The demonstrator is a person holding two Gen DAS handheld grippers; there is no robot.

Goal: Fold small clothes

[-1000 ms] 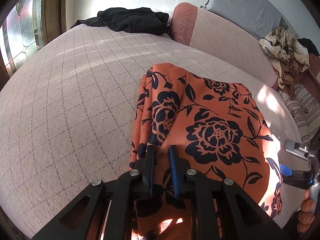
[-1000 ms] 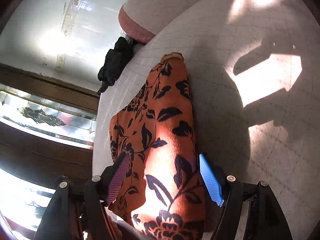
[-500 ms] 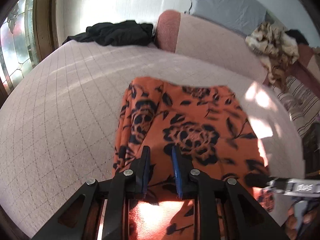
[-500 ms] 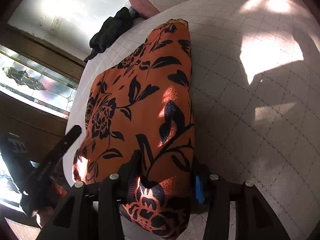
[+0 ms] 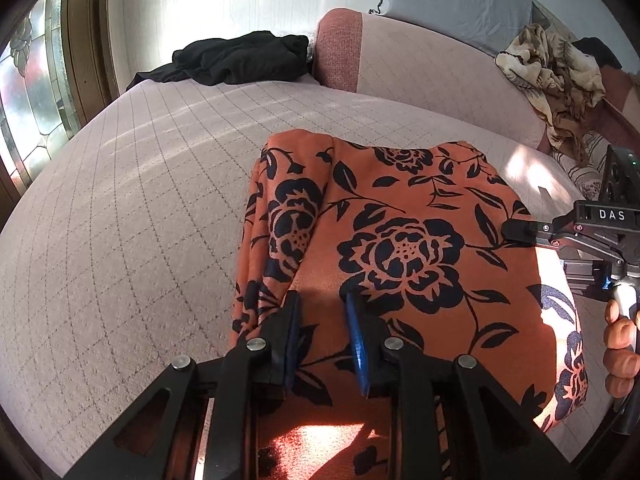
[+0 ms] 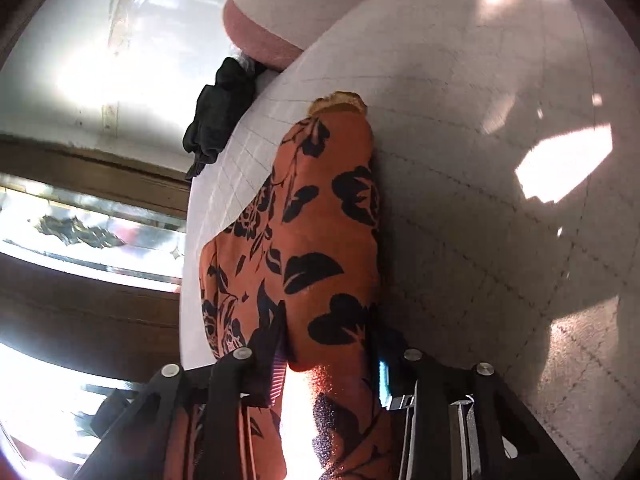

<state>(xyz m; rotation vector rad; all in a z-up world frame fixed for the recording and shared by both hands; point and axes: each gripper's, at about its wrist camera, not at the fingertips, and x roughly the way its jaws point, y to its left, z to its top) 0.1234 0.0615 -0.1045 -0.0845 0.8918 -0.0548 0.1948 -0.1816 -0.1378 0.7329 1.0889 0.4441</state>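
Observation:
An orange garment with a dark floral print lies folded on the pale quilted bed. My left gripper hovers over its near left part with the jaws a little apart and nothing clamped between them. My right gripper is at the garment's right edge, with the fabric bunched between its two pads. It also shows in the left wrist view, with the person's hand behind it.
A black garment lies at the far end of the bed by the wall. A pink bolster and a grey pillow sit behind. A crumpled beige patterned cloth lies at the far right. A stained-glass window is on the left.
My left gripper's jaws have opened wider over the garment. My right gripper closed in on the garment's right edge and has tilted.

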